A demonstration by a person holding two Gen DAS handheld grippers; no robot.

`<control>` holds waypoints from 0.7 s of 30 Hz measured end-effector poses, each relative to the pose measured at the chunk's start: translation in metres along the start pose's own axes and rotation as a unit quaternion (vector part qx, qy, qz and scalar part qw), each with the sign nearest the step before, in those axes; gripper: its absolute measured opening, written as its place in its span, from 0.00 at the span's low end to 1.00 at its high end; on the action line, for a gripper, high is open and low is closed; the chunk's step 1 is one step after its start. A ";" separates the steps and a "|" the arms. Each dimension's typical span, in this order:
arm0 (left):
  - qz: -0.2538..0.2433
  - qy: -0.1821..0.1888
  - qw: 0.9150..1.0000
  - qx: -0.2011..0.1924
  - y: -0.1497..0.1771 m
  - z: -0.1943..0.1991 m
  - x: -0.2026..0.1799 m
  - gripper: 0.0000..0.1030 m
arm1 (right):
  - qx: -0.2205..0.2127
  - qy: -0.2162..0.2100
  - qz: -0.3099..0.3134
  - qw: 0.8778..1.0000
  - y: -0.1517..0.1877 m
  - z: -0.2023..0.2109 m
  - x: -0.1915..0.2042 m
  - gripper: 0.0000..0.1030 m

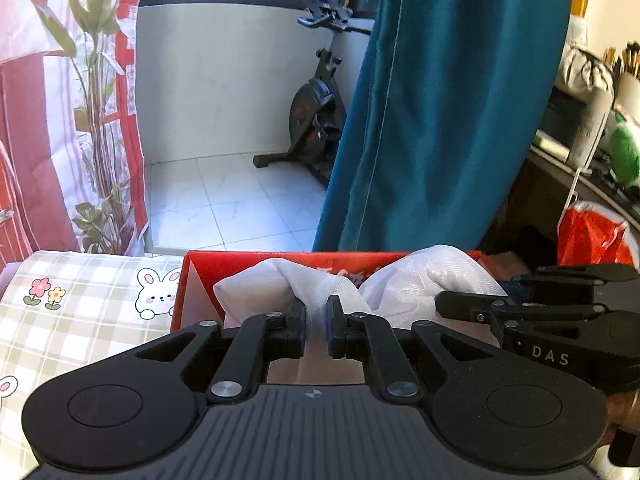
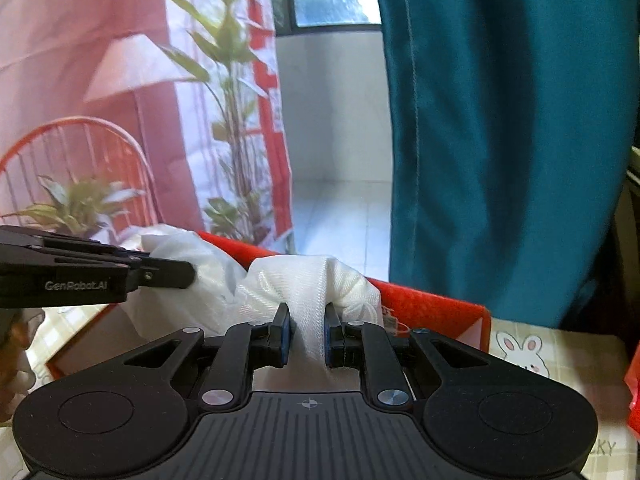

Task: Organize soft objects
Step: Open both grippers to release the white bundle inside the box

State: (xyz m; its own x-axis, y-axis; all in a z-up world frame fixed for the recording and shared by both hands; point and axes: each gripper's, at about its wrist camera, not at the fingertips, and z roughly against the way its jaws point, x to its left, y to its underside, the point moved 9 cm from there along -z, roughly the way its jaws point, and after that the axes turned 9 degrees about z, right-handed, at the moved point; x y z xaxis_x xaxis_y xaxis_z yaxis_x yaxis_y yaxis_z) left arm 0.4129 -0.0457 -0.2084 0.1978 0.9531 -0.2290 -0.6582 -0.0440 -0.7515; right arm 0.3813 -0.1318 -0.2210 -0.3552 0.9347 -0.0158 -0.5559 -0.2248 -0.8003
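Note:
A white mesh cloth (image 1: 276, 280) hangs bunched over an open red box (image 1: 192, 276). My left gripper (image 1: 316, 320) is shut on one fold of the cloth, blue pads pinching it. In the right wrist view the same white cloth (image 2: 304, 280) bulges above the red box (image 2: 436, 304), and my right gripper (image 2: 307, 328) is shut on another fold of it. Each gripper shows in the other's view: the right gripper (image 1: 448, 304) at the right edge, the left gripper (image 2: 188, 274) at the left edge, both against the cloth.
A checked sheet with rabbit prints (image 1: 80, 304) covers the surface under the box. A teal curtain (image 1: 432, 112) hangs behind, a red printed curtain (image 1: 48, 120) to the left. An exercise bike (image 1: 316, 112) stands on the tiled balcony. A red bag (image 1: 592, 236) sits far right.

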 end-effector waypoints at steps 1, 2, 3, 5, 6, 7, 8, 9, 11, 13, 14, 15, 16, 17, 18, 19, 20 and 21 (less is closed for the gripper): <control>-0.003 -0.006 1.000 0.004 0.001 -0.001 0.001 0.16 | 0.006 0.004 -0.001 1.000 0.001 -0.003 -0.001 0.18; -0.005 -0.009 1.000 0.007 0.002 -0.001 0.001 0.23 | 0.014 0.008 0.001 1.000 0.003 -0.007 -0.002 0.20; -0.007 -0.006 1.000 0.006 0.002 0.001 0.001 0.31 | 0.021 0.012 0.003 1.000 0.005 -0.009 -0.002 0.23; -0.011 -0.004 1.000 0.000 0.003 0.008 0.001 0.40 | 0.024 0.022 0.006 0.999 0.008 -0.008 -0.003 0.27; -0.013 -0.006 1.000 -0.001 0.003 0.012 0.001 0.43 | 0.024 0.023 0.004 0.999 0.009 -0.006 -0.003 0.29; -0.015 -0.008 1.000 -0.002 0.003 0.016 0.000 0.44 | 0.024 0.023 0.002 0.999 0.010 -0.003 -0.003 0.33; -0.017 -0.010 1.000 -0.004 0.003 0.020 0.000 0.47 | 0.024 0.025 0.000 0.999 0.011 0.000 -0.003 0.35; -0.020 -0.011 1.000 -0.007 0.003 0.026 -0.001 0.52 | 0.023 0.027 -0.002 0.999 0.012 0.005 -0.003 0.43; -0.028 -0.011 0.999 -0.015 0.003 0.039 -0.004 0.55 | 0.015 0.031 -0.003 0.999 0.013 0.016 0.000 0.56; -0.037 -0.014 0.999 -0.024 0.005 0.051 -0.007 0.62 | 0.004 0.034 -0.002 0.999 0.013 0.029 0.003 0.70; -0.040 -0.019 0.999 -0.029 0.007 0.059 -0.007 0.71 | -0.002 0.034 -0.002 0.999 0.013 0.036 0.005 0.74; -0.043 -0.024 0.998 -0.035 0.009 0.067 -0.008 0.82 | -0.007 0.031 -0.002 0.999 0.012 0.043 0.007 0.81; -0.044 -0.028 0.998 -0.041 0.010 0.074 -0.010 0.89 | -0.013 0.029 -0.003 0.999 0.013 0.050 0.009 0.90; -0.044 -0.030 0.997 -0.048 0.012 0.082 -0.010 1.00 | -0.021 0.030 -0.003 0.999 0.013 0.058 0.011 0.93; -0.043 -0.033 0.997 -0.059 0.014 0.090 -0.011 1.00 | -0.027 0.030 -0.003 0.999 0.013 0.065 0.013 0.98; -0.043 -0.034 0.997 -0.063 0.016 0.098 -0.012 1.00 | -0.036 0.027 -0.004 0.999 0.013 0.073 0.016 0.99; -0.044 -0.033 0.997 -0.059 0.020 0.103 -0.013 1.00 | -0.044 0.023 -0.006 0.999 0.014 0.080 0.017 0.99; -0.041 -0.032 0.997 -0.055 0.023 0.108 -0.014 1.00 | -0.053 0.020 -0.011 0.998 0.014 0.087 0.019 0.99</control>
State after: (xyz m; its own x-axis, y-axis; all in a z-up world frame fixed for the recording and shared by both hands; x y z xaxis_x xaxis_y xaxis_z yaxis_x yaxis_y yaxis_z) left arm 0.3166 -0.0282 -0.1556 0.1988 0.9719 -0.1264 -0.5568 0.0059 -0.8306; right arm 0.3010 -0.1417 -0.1804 -0.3129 0.9496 -0.0204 -0.4801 -0.1767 -0.8592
